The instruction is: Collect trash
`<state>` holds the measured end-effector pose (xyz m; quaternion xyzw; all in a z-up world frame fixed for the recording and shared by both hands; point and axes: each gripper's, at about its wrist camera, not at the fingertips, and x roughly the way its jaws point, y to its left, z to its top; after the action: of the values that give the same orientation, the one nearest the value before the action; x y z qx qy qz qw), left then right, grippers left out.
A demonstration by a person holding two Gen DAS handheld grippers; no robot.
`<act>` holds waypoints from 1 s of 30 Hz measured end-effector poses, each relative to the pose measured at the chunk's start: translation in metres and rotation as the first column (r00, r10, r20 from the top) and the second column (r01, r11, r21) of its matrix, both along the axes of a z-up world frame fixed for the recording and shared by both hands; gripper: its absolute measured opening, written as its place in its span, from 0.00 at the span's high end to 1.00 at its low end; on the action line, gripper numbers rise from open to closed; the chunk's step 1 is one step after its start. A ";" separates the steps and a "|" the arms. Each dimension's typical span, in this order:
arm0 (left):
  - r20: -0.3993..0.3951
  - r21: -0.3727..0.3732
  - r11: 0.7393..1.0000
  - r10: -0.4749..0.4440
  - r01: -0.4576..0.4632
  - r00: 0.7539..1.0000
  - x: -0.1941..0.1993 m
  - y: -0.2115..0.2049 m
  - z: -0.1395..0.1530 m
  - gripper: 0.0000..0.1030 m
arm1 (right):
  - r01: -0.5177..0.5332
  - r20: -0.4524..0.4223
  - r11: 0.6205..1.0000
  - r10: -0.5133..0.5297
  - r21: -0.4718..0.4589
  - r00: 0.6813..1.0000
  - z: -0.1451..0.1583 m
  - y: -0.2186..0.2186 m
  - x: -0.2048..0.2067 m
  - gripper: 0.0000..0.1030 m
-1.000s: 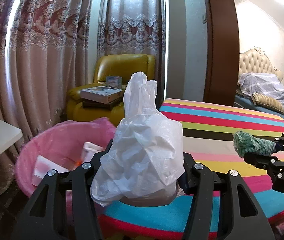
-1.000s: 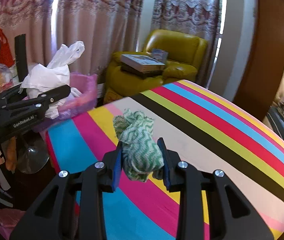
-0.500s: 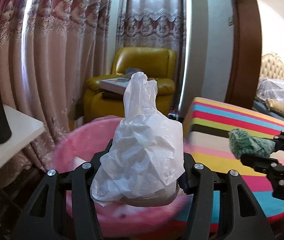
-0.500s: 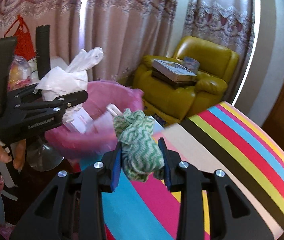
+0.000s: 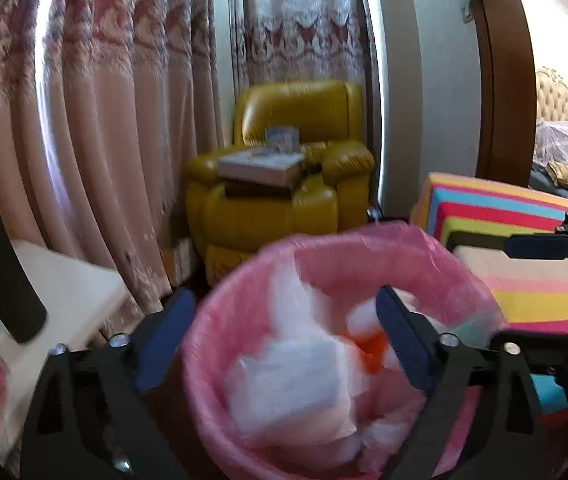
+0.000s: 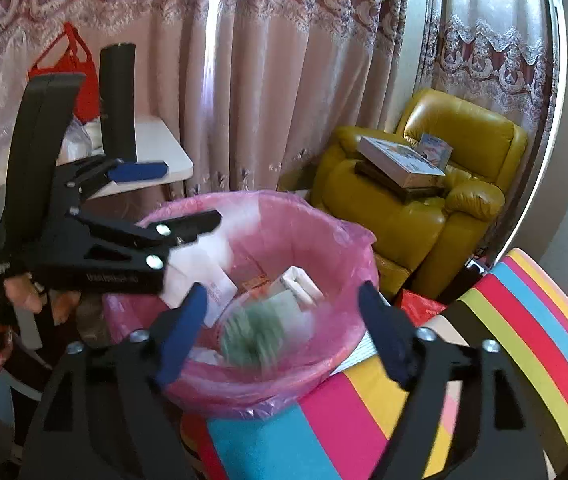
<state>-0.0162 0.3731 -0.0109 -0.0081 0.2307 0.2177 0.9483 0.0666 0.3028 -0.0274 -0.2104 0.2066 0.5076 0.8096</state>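
Observation:
A bin lined with a pink bag (image 5: 363,248) (image 6: 347,240) stands beside the striped table. My left gripper (image 5: 284,340) is open and empty above it; the white plastic bag (image 5: 291,376) is blurred, dropping inside the bin. My right gripper (image 6: 284,328) is open and empty over the bin's near rim; the green-and-white cloth (image 6: 252,336) is blurred, falling into the bin. The left gripper also shows in the right wrist view (image 6: 176,196), open. Boxes and paper trash (image 6: 299,284) lie in the bin.
A striped table (image 6: 523,344) (image 5: 523,280) lies to the right of the bin. A white side table (image 6: 156,148) with a black flask (image 6: 118,100) stands at left. A yellow armchair (image 5: 284,192) with books sits behind, before curtains.
Both grippers moved over the bin and opened. The white bag left the left gripper and the green cloth left the right gripper; both drop into the bin.

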 end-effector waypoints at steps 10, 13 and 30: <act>0.088 0.030 0.996 0.086 -0.089 0.992 -0.037 -0.022 0.024 0.08 | 0.070 -0.042 0.996 -0.068 0.060 0.997 0.010 -0.069 -0.007 0.15; 0.120 0.044 0.991 0.120 -0.126 0.986 -0.055 -0.046 0.028 0.07 | 0.088 -0.029 0.992 -0.086 0.085 0.996 0.014 -0.088 -0.019 0.12; 0.128 0.059 0.994 0.082 -0.090 0.988 -0.111 -0.144 0.023 0.07 | 0.114 0.023 0.978 -0.120 0.176 0.992 0.023 -0.137 -0.046 0.09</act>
<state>-0.1273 0.2291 0.0116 -0.0009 0.1628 0.2649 0.9504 0.0210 0.1660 -0.0045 -0.1349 0.1600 0.4714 0.8567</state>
